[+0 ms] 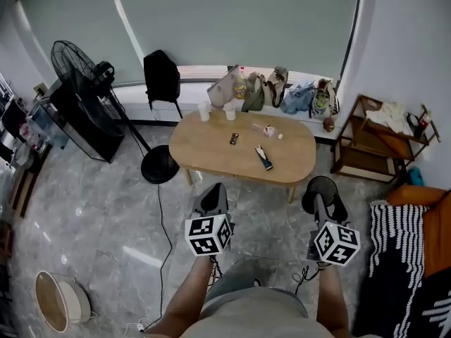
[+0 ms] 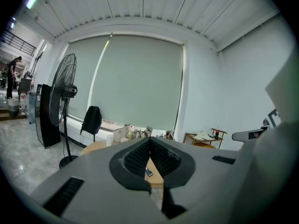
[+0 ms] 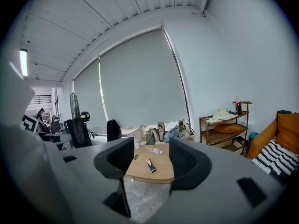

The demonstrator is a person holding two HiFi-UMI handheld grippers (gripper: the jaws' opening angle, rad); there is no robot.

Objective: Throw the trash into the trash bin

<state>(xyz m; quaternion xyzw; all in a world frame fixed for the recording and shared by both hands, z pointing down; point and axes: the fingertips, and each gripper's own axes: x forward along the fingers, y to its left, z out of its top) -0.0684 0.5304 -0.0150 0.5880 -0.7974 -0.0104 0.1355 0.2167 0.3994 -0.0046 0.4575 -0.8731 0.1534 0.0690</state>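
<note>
An oval wooden table (image 1: 211, 150) stands ahead of me. On it lie a dark flat wrapper (image 1: 264, 158), a small dark packet (image 1: 234, 139), crumpled pale trash (image 1: 268, 129) and two white cups (image 1: 204, 111). A black round trash bin (image 1: 327, 186) sits on the floor by the table's right front corner. My left gripper (image 1: 211, 197) hangs before the table's front edge, its jaws (image 2: 149, 141) shut on nothing. My right gripper (image 1: 320, 204) hovers just short of the bin, open and empty (image 3: 152, 155). Between its jaws I see the table (image 3: 159, 171) and the wrapper (image 3: 150, 165).
A standing fan (image 1: 77, 69) with a round black base (image 1: 159, 167) is at the left, its cable trailing over the marble floor. Bags (image 1: 282, 90) line the windowsill. A wooden shelf (image 1: 377, 143) and a striped cushion (image 1: 394, 238) are at the right. A pale basin (image 1: 60, 301) lies bottom left.
</note>
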